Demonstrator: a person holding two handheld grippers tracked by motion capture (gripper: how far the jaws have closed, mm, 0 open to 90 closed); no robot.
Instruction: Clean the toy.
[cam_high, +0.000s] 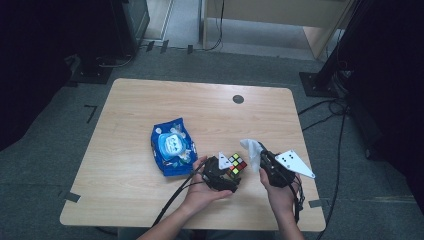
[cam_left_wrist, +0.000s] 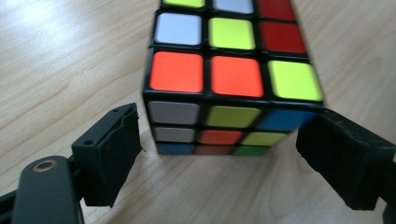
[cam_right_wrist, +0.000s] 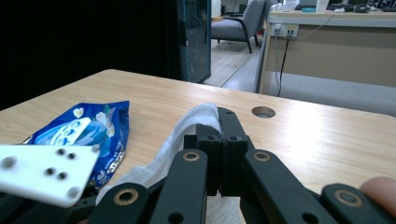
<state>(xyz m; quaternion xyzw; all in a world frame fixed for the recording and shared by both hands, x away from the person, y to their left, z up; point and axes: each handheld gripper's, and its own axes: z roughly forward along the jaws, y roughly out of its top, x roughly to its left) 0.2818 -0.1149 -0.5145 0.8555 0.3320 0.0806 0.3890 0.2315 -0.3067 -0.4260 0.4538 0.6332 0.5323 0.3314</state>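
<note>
A scrambled puzzle cube (cam_high: 237, 164) stands on the wooden table (cam_high: 150, 100), right of centre near the front. My left gripper (cam_high: 227, 172) reaches it from the left. In the left gripper view the cube (cam_left_wrist: 229, 74) sits between the open jaws of the left gripper (cam_left_wrist: 229, 154), with a gap beside the left pad (cam_left_wrist: 114, 154). My right gripper (cam_high: 265, 159) is just right of the cube, shut on a white wipe (cam_high: 251, 148). In the right gripper view the wipe (cam_right_wrist: 196, 119) drapes over the closed tips of the right gripper (cam_right_wrist: 222, 123).
A blue pack of wet wipes (cam_high: 172, 146) lies left of the cube, and the pack (cam_right_wrist: 88, 130) is also in the right gripper view. A round cable hole (cam_high: 238, 99) is at the table's far side. Black stands and cables (cam_high: 325, 75) flank the table.
</note>
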